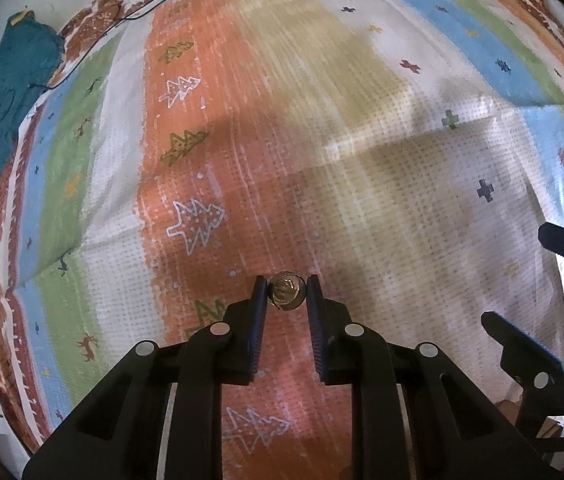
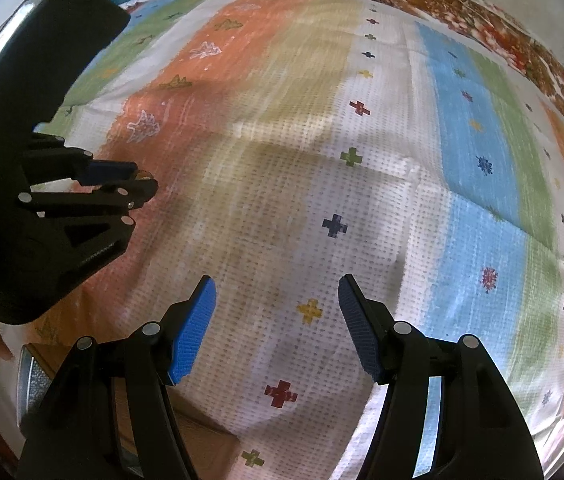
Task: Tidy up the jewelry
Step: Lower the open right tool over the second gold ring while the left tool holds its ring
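Left wrist view: down along its fingers, close over striped cloth point(image 1: 322, 120). Right wrist view: same cloth point(image 2: 322, 140), alongside, equally close.

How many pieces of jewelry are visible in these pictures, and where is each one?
1. A small round metallic ring is pinched between the jaws of the left gripper, above the orange stripe of the patterned cloth. The right gripper is open and empty. Other pieces may lie out of view.
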Tool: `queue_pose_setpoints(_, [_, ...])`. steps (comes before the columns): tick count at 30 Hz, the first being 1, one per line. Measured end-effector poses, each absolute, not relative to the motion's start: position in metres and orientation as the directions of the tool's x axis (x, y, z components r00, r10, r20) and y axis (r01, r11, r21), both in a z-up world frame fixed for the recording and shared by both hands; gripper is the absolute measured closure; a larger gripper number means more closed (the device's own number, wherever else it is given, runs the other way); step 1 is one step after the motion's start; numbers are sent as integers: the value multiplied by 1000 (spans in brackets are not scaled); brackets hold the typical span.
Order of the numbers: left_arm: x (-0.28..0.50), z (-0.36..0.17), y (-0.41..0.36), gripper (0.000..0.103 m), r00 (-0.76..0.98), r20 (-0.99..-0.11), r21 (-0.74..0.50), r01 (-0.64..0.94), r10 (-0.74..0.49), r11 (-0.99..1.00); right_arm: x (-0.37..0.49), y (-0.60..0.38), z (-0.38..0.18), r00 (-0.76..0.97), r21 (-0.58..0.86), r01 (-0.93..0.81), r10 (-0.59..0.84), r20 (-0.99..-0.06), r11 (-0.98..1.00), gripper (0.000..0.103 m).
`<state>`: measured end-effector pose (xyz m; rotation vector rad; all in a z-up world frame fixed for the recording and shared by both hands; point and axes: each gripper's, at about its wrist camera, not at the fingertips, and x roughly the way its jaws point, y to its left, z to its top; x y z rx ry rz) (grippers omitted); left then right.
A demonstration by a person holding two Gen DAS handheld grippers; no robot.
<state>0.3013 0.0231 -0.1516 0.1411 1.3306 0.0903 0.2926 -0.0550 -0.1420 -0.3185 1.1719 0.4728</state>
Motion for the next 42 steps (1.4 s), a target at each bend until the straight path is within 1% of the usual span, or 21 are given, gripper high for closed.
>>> queue_pose_setpoints(12, [299, -127, 42, 84, 277, -956, 94, -30, 99, 995, 288, -50, -143, 316, -10, -528, 185, -931, 849, 39])
queue_pose_setpoints(23, [284, -81, 76, 83, 361, -932, -19, -117, 25, 993, 286, -28, -136, 322, -4, -575, 222, -920, 818, 39])
queue_pose_setpoints(25, [280, -72, 86, 83, 379, -925, -43, -137, 12, 990, 285, -20, -135, 324, -12, -596, 227, -918, 803, 33])
queue_pose_setpoints(27, [278, -66, 94, 83, 390, -921, -61, -148, 2, 987, 287, -12, -135, 321, -14, -610, 231, -919, 793, 33])
queue_pose_setpoints(42, [274, -58, 141, 83, 412, -911, -122, -229, -17, 966, 302, 44, -146, 285, -39, -688, 220, -933, 725, 33])
